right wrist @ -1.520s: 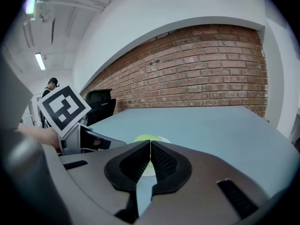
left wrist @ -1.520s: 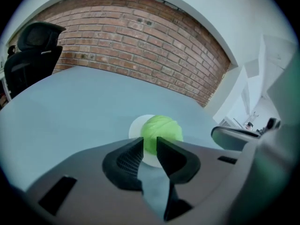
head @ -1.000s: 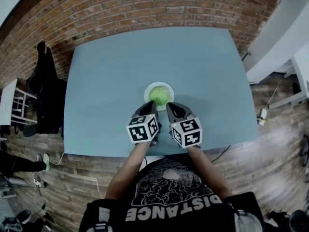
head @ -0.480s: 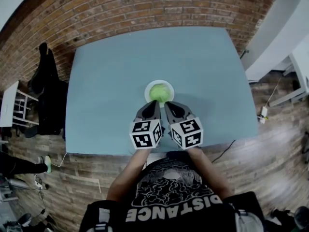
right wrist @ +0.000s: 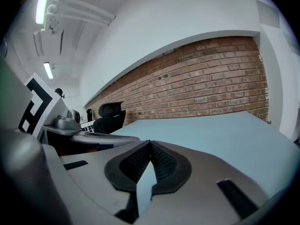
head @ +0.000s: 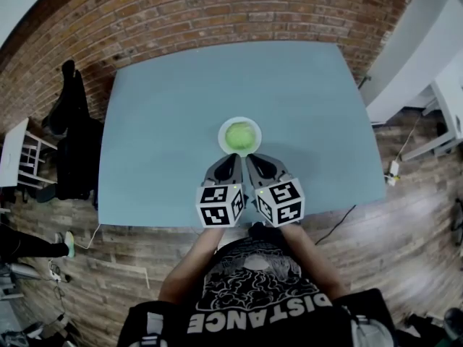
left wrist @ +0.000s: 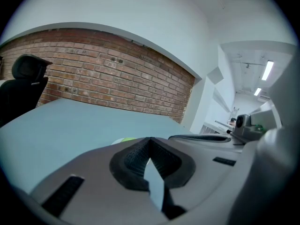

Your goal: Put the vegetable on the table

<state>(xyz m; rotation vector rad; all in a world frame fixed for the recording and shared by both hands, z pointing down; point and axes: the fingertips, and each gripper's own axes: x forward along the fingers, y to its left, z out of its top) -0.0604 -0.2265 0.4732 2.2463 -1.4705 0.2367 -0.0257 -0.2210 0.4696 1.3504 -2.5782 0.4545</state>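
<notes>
A round pale green vegetable [head: 239, 135] lies in a white bowl [head: 223, 127] near the middle of the blue-grey table [head: 166, 114]. Both grippers hover side by side just in front of the bowl, at the table's near edge. My left gripper [head: 231, 160] is shut with nothing held; in the left gripper view its tips meet [left wrist: 150, 139] and a sliver of the vegetable [left wrist: 123, 140] shows just past its left jaw. My right gripper [head: 251, 159] is also shut and empty, its tips touching [right wrist: 150, 143] over bare table.
A brick wall [head: 217, 9] runs along the table's far side. A black office chair [head: 69, 132] stands left of the table. A white desk [head: 448, 92] sits at the right, and a cable [head: 336, 226] hangs off the table's near right edge.
Both grippers have drawn slightly back toward the person and closer together. The bowl and vegetable have not moved on the table.
</notes>
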